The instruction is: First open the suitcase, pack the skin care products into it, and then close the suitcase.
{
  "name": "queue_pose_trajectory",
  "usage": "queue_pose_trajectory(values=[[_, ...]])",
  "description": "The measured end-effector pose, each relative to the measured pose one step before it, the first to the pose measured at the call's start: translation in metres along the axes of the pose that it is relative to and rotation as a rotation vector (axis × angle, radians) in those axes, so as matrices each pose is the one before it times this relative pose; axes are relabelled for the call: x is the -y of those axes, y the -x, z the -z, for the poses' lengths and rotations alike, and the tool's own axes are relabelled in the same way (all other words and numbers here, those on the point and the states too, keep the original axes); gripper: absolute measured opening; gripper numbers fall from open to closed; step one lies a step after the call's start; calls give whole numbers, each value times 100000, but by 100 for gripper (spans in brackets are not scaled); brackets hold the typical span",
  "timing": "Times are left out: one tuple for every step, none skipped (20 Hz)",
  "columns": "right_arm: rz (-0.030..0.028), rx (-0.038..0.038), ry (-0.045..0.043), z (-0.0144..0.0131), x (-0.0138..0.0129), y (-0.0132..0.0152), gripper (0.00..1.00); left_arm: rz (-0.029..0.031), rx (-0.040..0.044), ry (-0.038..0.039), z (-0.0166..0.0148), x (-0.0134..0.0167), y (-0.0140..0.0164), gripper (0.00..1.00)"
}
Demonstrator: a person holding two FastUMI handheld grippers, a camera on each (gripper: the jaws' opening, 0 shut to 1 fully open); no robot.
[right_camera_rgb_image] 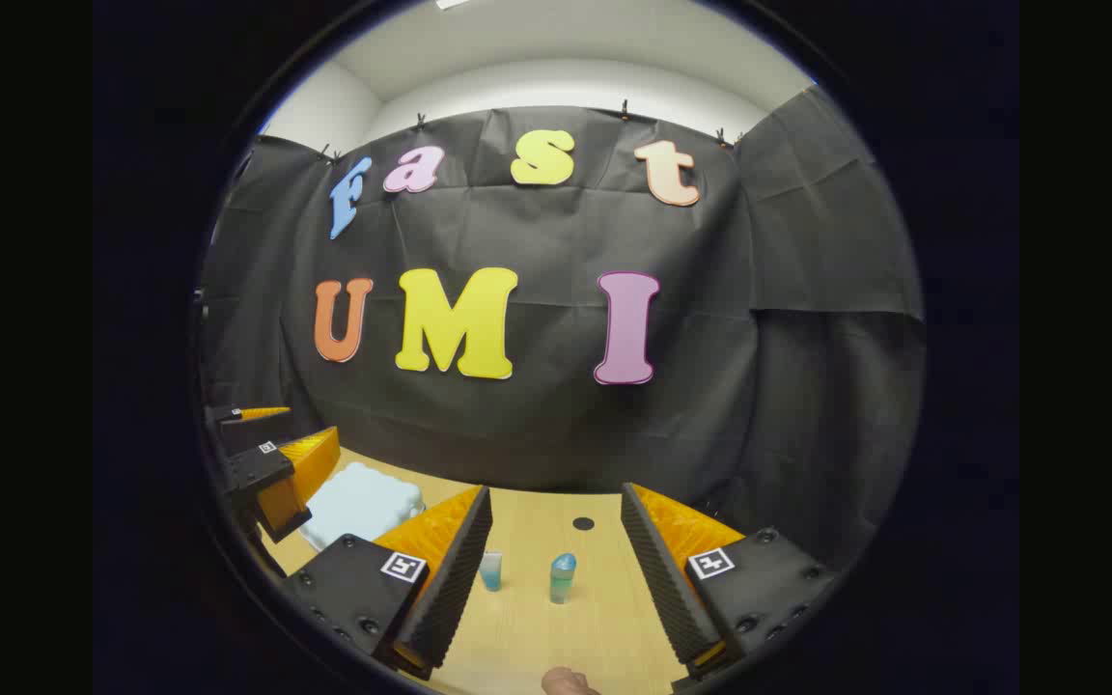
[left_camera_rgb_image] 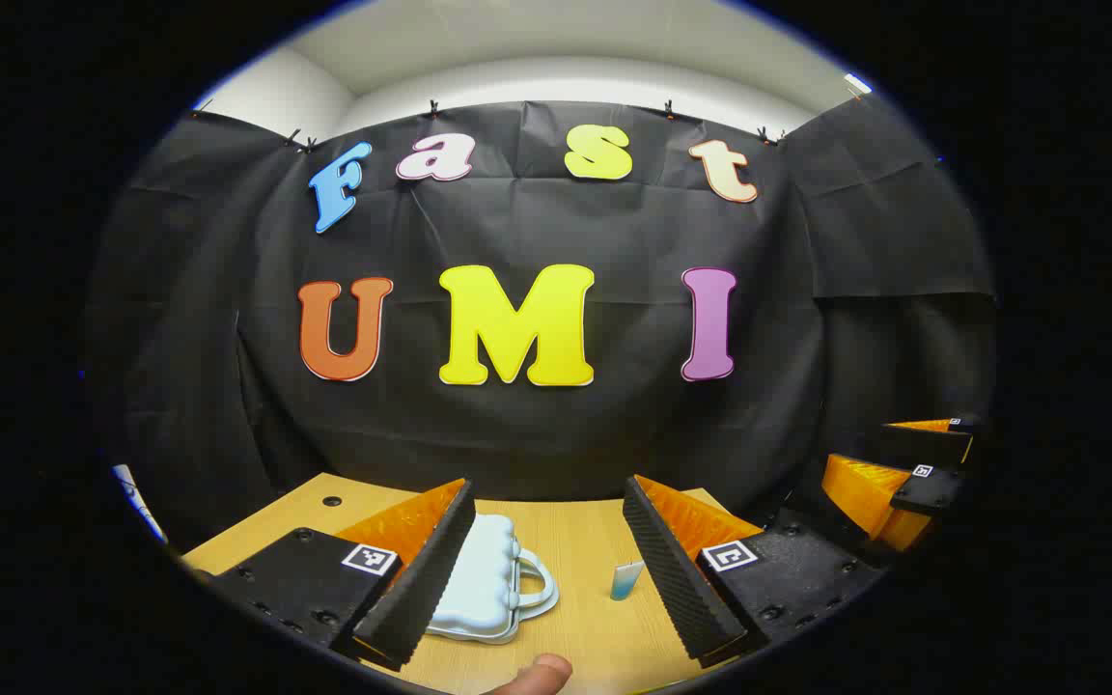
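In the left gripper view, a fingertip (left_camera_rgb_image: 539, 673) shows at the lowest edge, and just above it the left gripper (left_camera_rgb_image: 548, 560) hangs over the wooden table (left_camera_rgb_image: 585, 541) with its two ribbed fingers spread wide and nothing between them. Between those fingers, near the left one, lies the light blue suitcase (left_camera_rgb_image: 481, 579), flat and closed, with its handle (left_camera_rgb_image: 539, 579) pointing to the right; its left part is hidden behind the finger. A small blue tube (left_camera_rgb_image: 626, 581) stands a little to the right of it, close to the right finger but not touching. Farther to the right, at the table's edge, the right gripper (left_camera_rgb_image: 903, 483) is seen from the side. In the right gripper view, the right gripper (right_camera_rgb_image: 556, 569) is also released and empty. Between its fingers stand the small blue tube (right_camera_rgb_image: 490, 570) and a blue-green bottle (right_camera_rgb_image: 563, 577), apart from each other. Farther left lies the suitcase (right_camera_rgb_image: 360, 504), and beside it the left gripper (right_camera_rgb_image: 271, 473).
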State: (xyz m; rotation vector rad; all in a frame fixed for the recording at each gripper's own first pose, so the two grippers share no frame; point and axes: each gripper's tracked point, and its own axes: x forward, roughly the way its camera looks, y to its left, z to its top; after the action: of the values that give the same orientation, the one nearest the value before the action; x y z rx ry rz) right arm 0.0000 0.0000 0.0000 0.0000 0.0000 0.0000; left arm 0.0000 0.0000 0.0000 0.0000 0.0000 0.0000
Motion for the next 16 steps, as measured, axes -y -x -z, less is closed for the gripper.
queue_pose_trajectory(values=[[-469,171,286,-10,-152,127,80,-106,223,123,2,-24,76,98],[-328,151,356,-111,-95,31,80,51,87,194,33,8,89,98],[-362,226,283,-41,-108,21,80,-62,86,180,-29,21,87,100],[-481,252,211,-99,-151,62,80,566,85,837,-24,119,148,98],[-528,88,23,-96,-211,104,80,-251,145,573,-23,-54,74,98],[-219,119,17,10,-28,2,80,-87,-137,153,-46,-65,220,98],[-199,238,104,-148,-19,150,80,-482,33,-327,-41,-78,99,98],[-125,181,127,-18,-16,74,80,-256,36,-197,14,-107,109,98],[-80,104,-32,-24,19,29,80,233,6,82,-1,60,38,98],[-56,32,-101,68,-38,85,80,-512,97,-96,35,-73,125,98],[48,-219,105,104,62,66,80,207,-91,-15,90,45,-147,98],[32,-65,-61,27,-4,74,80,-121,-140,-271,-56,-37,173,98],[99,4,-161,-12,-5,44,80,-34,66,-63,12,-92,77,98],[61,5,-226,36,10,85,80,313,342,296,-41,84,184,98],[-203,110,-10,-59,-47,92,80,81,64,-281,44,36,65,98],[-50,110,124,-16,-57,-34,80,121,106,-185,-2,3,-35,98]])
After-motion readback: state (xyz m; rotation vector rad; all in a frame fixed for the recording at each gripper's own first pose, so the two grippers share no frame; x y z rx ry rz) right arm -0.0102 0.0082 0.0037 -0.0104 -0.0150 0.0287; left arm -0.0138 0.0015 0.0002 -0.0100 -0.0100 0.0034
